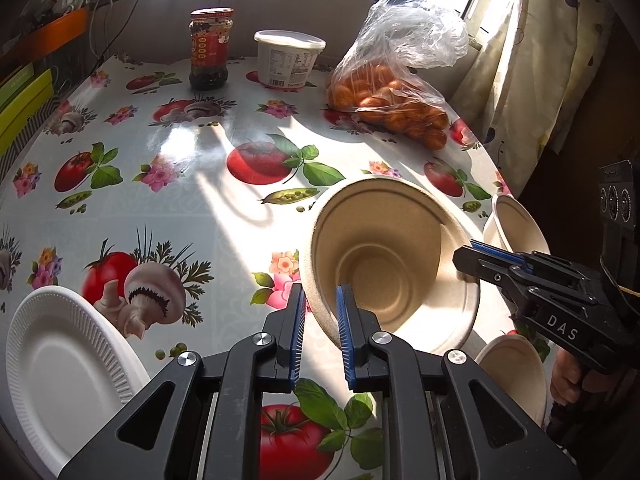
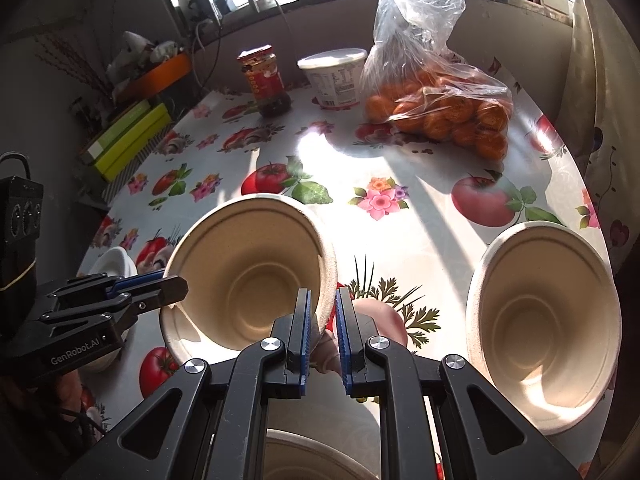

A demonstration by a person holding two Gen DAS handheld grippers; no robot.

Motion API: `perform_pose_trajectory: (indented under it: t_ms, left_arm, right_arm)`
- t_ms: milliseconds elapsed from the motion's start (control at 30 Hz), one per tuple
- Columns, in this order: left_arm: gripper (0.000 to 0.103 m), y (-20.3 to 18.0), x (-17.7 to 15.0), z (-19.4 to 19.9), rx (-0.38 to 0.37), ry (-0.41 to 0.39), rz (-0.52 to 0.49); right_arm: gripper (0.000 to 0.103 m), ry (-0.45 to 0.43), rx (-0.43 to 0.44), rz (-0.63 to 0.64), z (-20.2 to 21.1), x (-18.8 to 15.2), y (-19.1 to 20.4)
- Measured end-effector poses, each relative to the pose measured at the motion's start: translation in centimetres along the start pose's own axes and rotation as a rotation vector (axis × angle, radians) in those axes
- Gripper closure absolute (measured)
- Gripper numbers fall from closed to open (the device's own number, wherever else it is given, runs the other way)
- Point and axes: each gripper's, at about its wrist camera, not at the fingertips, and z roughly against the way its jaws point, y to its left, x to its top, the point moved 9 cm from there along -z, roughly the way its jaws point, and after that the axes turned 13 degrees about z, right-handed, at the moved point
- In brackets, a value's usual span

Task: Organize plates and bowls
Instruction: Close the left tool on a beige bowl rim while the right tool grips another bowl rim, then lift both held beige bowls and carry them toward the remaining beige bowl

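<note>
My left tool sits nearest the lens, its blue pads clamped on the near-left rim of the beige pulp bowl, and my right tool is closed on the opposite rim of the same bowl, so I am carrying it between two pinches above the tabletop. The bowl hangs tilted: its mouth opens up and back toward me, its base points down and away toward the window side, and being round it has no long axis, only that leaning centre line. Going left to right, a white foam plate lies at the near-left edge, then the held bowl over the middle, then a second beige bowl on the right, with a third bowl just below my right tool. My worry, as I judge it, is the grip itself: two thin rim pinches on a soft fibre wall could crease or tear it if my hands drift apart, or let the bowl swing and drop if one pad slips. If I lower it at this tilt onto another bowl, it could catch on that rim and tip the lower one off the tabletop's near edge. At the far side stand a red-lidded jar, a white tub and a bag of oranges, well apart from my work.
</note>
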Motion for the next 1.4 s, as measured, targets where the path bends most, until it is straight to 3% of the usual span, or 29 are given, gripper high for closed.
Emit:
perform_pose_trajectory:
  t_ms: [767, 1400]
  left_arm:
    - [0.086, -2.6, -0.9, 3.3, -0.049, -0.030, -0.063]
    - [0.086, -5.9, -3.4, 4.6, -0.108, -0.005, -0.160]
  right_arm:
    - [0.090, -0.072, -0.048, -0.027, 5.5, -0.8, 0.8]
    - [0.090, -0.102, -0.109, -0.102, 9.9, -4.1, 0.2]
